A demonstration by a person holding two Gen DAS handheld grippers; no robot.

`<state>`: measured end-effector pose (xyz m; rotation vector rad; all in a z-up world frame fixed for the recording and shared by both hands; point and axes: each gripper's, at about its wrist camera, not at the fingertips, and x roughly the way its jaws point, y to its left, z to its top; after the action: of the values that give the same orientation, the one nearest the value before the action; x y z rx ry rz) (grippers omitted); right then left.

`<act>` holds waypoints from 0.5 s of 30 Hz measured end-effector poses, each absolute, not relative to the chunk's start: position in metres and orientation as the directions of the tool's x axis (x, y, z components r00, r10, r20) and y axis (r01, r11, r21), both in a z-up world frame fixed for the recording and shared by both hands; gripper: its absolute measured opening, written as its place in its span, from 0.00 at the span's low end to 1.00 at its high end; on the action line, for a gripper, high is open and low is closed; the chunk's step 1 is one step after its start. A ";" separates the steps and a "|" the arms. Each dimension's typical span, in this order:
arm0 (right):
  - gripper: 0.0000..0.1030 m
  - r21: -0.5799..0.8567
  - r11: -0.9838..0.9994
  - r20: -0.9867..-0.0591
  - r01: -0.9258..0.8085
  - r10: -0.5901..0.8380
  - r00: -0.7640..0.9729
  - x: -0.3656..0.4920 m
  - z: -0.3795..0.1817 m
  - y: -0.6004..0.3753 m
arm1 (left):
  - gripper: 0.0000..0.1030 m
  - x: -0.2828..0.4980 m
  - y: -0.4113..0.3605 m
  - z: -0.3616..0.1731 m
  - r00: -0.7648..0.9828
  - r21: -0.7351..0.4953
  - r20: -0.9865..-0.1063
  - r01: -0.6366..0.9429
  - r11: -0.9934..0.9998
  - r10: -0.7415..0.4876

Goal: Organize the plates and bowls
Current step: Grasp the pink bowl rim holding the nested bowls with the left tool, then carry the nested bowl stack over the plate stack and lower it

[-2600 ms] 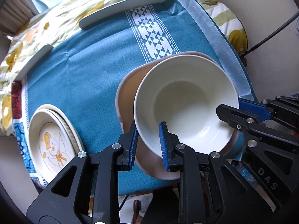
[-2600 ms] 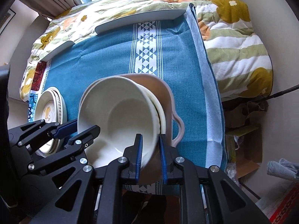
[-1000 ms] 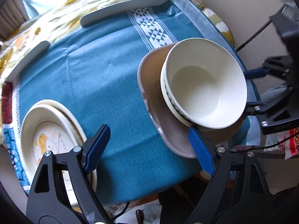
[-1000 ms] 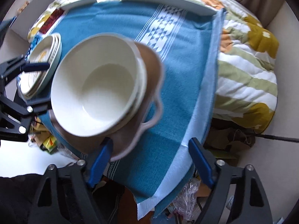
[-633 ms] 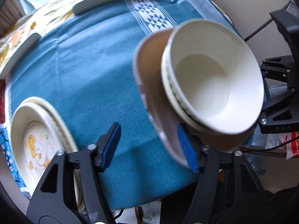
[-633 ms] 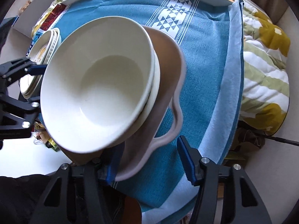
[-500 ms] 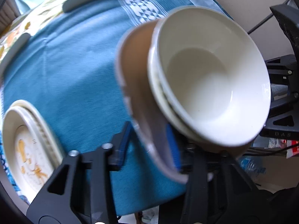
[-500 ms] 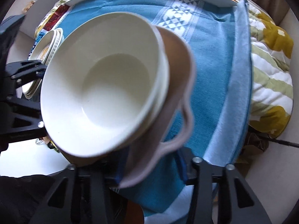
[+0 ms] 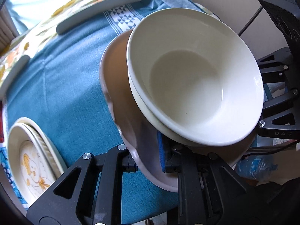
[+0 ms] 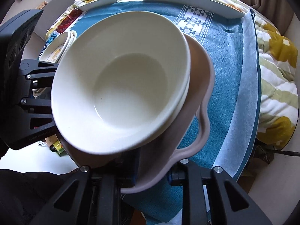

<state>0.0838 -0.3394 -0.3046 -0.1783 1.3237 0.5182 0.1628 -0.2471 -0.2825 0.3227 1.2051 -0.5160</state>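
Left wrist view: left gripper clamped on near rim of wide pinkish-brown ceramic dish w/ wavy handled edge, blue pads on either side of the rim, jaws narrow. Two nested cream-white ceramic bowls sit inside the dish, stack tilted in frame. Right gripper shows as black frame at right edge, behind bowl rim; its fingertips hidden from this cam. Dish sits over teal woven tablecloth w/ white geometric band. Stack of cream plates w/ yellow cartoon print at lower left on the cloth, well apart from the dish. Two pale grey curved table-edge pieces at far side of cloth, floral quilt beyond.

Right wrist view: right gripper jaws closing, rim of the pinkish-brown dish between them right by its looped handle, pads look pressed on rim but partly hidden under the bowls. Left gripper's black frame at left, beside the bowls. Printed plates peek out behind bowl rim, upper left. Tablecloth w/ pale blue underside fold at right edge, yellow-green floral quilt beyond it
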 end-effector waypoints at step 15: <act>0.20 0.112 0.815 -0.938 -0.569 0.276 0.211 0.079 -0.210 -0.298 | 0.13 0.139 -0.197 -0.182 0.380 0.001 -0.909 0.419 0.908 -0.174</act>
<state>0.0789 -0.2983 -0.2098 -0.2815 1.2254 0.5977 0.1387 -0.1971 -0.1821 0.2469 1.1210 -0.3834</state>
